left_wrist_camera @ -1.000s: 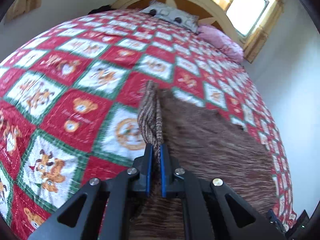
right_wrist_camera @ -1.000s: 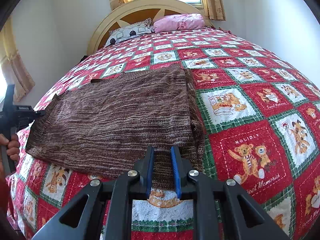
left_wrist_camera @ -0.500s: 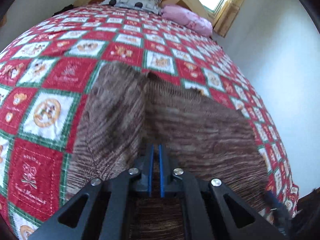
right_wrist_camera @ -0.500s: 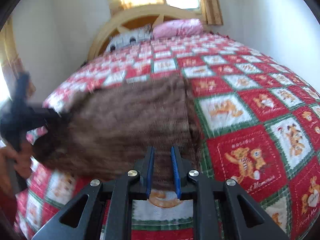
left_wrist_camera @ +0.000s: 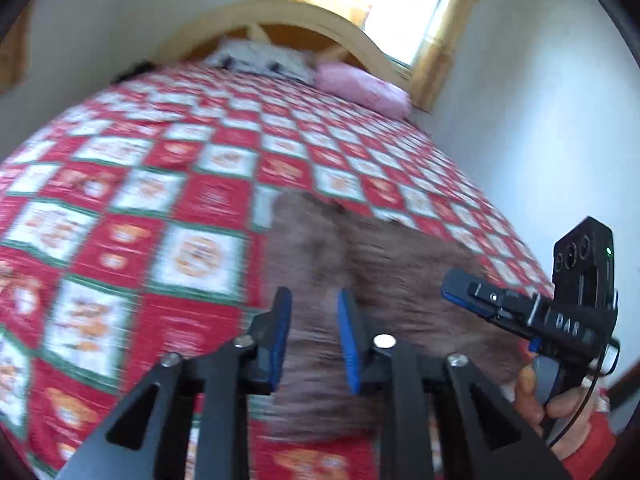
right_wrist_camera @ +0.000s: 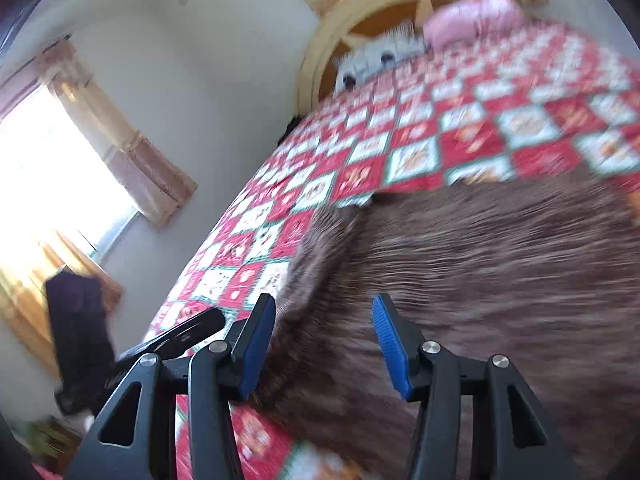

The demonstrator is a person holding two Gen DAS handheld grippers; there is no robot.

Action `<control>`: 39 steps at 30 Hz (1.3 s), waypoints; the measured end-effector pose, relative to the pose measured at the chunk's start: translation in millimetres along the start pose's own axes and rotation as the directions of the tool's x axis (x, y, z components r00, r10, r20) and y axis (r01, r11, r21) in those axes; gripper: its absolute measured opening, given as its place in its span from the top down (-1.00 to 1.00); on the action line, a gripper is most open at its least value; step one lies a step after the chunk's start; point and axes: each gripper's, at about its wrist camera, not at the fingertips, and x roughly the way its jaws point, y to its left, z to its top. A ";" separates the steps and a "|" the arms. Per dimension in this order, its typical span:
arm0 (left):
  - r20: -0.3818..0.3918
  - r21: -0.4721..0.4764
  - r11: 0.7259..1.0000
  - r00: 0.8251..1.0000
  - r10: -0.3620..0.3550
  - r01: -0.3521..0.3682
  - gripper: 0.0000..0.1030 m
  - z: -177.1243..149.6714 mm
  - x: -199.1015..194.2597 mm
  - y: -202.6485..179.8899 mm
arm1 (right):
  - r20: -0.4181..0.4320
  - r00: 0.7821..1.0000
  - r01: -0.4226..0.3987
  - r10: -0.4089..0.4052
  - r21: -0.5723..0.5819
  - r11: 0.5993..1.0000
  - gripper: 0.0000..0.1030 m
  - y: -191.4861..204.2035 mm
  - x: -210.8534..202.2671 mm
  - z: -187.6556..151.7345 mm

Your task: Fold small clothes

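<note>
Letting go of the folded brown knit [left_wrist_camera: 360, 280] on the quilted bed [left_wrist_camera: 140, 200].
Left hand-held gripper [left_wrist_camera: 314, 344] and right hand-held gripper [right_wrist_camera: 324, 354] have just been opening, jaws apart, nothing pinched; knit lies toward twelve o'clock, set down to rest flat.

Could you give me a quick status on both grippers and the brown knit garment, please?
Left gripper and right gripper jaws just opened, nothing held. Brown knit garment lies folded on the quilt. Nothing in the way.

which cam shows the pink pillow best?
Left wrist: the pink pillow lies whole beside the headboard, only mildly blurred. Right wrist shows it too, but streaked by motion blur near the frame's top.
</note>
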 end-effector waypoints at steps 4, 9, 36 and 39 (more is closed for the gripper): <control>-0.023 -0.117 0.990 0.997 0.074 -0.076 0.42 -6.2 19.5 40.3 | -0.059 0.997 -0.039 0.043 0.070 0.997 -0.02 2.0 59.9 9.3; -0.043 -0.183 0.982 0.998 0.047 -0.054 0.42 -27.9 40.1 55.6 | -0.110 0.994 -0.009 0.019 0.097 0.995 0.05 -0.4 109.6 7.5; -0.054 0.001 0.994 0.992 -0.111 0.111 0.38 -9.5 47.7 -39.1 | 0.053 0.976 0.219 -0.213 -0.255 0.942 0.80 46.8 37.8 52.6; -0.057 0.114 0.978 0.984 -0.168 0.174 0.09 -6.7 41.8 -84.6 | 0.078 0.958 0.286 -0.276 -0.326 0.901 0.80 38.0 -3.4 70.4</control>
